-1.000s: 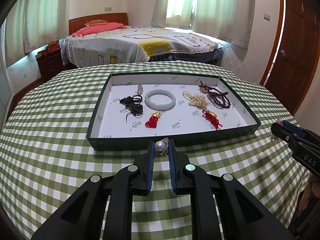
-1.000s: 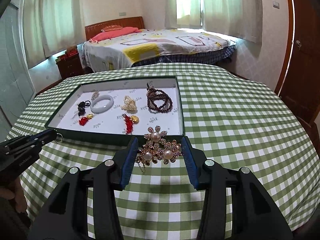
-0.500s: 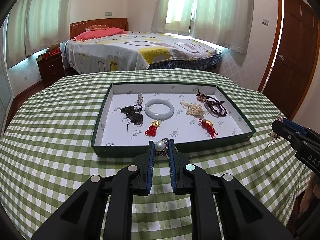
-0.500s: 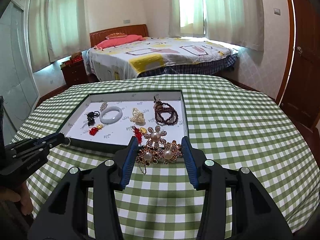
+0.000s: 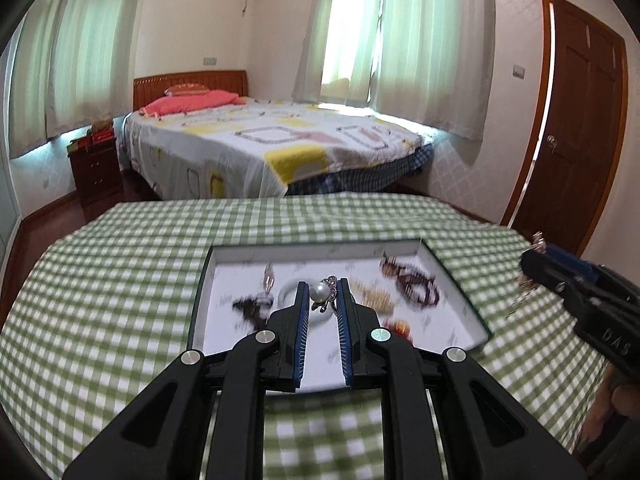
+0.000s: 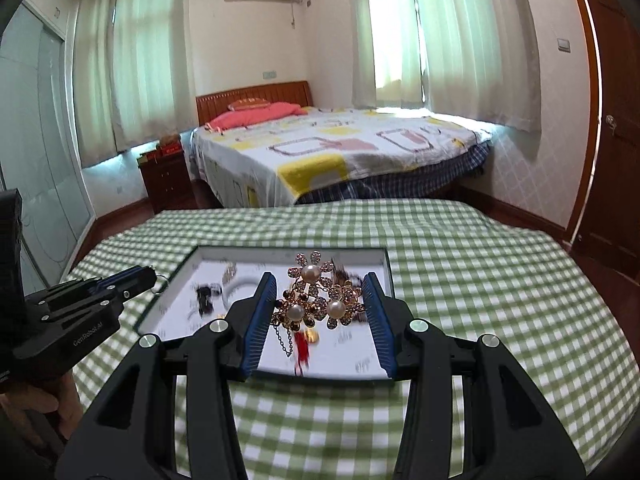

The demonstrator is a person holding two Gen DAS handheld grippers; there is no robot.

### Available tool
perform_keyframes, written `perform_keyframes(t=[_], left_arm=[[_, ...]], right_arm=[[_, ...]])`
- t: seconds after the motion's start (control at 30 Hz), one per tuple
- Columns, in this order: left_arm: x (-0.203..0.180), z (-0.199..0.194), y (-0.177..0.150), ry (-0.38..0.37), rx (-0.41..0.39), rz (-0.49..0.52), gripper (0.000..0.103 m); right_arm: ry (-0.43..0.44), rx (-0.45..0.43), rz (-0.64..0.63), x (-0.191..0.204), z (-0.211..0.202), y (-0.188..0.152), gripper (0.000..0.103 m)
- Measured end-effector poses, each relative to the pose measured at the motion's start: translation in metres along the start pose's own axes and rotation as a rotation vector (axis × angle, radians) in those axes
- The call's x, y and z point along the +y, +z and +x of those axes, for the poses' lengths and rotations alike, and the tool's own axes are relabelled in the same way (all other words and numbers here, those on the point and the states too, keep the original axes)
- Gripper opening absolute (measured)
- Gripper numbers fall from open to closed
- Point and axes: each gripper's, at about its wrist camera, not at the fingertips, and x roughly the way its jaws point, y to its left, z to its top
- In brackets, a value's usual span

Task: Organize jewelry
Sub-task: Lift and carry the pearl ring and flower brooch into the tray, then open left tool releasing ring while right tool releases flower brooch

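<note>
Pearl ring [image 5: 320, 293] clamped in left gripper [image 5: 323, 298]; three-flower pearl brooch [image 6: 316, 296] in right gripper [image 6: 319, 294]

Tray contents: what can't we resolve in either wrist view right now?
- Left wrist: motion blur smears the tray; the left gripper, shut on the pearl ring, hides the bangle.
- Right wrist: the right gripper holding the flower brooch covers the tray's middle; the red tassel is blurred.
- Whether either piece hangs over the tray: unclear.

Daylight is glowing through the curtained windows [image 5: 360, 40] at upper centre; the tray [image 5: 456, 280] and tablecloth [image 6: 480, 264] are smearing with motion blur, edges bending.
</note>
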Motion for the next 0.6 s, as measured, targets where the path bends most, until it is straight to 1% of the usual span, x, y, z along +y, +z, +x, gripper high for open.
perform_keyframes(t=[0.1, 0.17, 0.23, 0.37, 0.43, 0.6], left_arm=[[-0.007, 0.011, 0.009, -0.009, -0.012, 0.018, 0.015], [-0.012, 0.027, 0.01, -0.017, 0.006, 0.026, 0.015], [-0.016, 0.043, 0.004, -0.015, 0.031, 0.039, 0.015], [-0.022, 0.082, -0.017, -0.003, 0.118, 0.061, 0.015], [-0.021, 0.096, -0.026, 0.001, 0.154, 0.062, 0.015], [-0.019, 0.119, -0.044, 0.005, 0.224, 0.067, 0.015]], right_arm=[[0.012, 0.001, 0.011, -0.002, 0.017, 0.006, 0.044], [0.012, 0.015, 0.011, -0.003, 0.03, 0.004, 0.044], [0.016, 0.048, 0.019, -0.005, 0.046, -0.003, 0.044], [0.012, 0.135, 0.034, -0.013, 0.078, -0.025, 0.044], [0.007, 0.185, 0.043, -0.018, 0.093, -0.037, 0.044], [-0.006, 0.257, 0.06, -0.022, 0.114, -0.057, 0.044]])
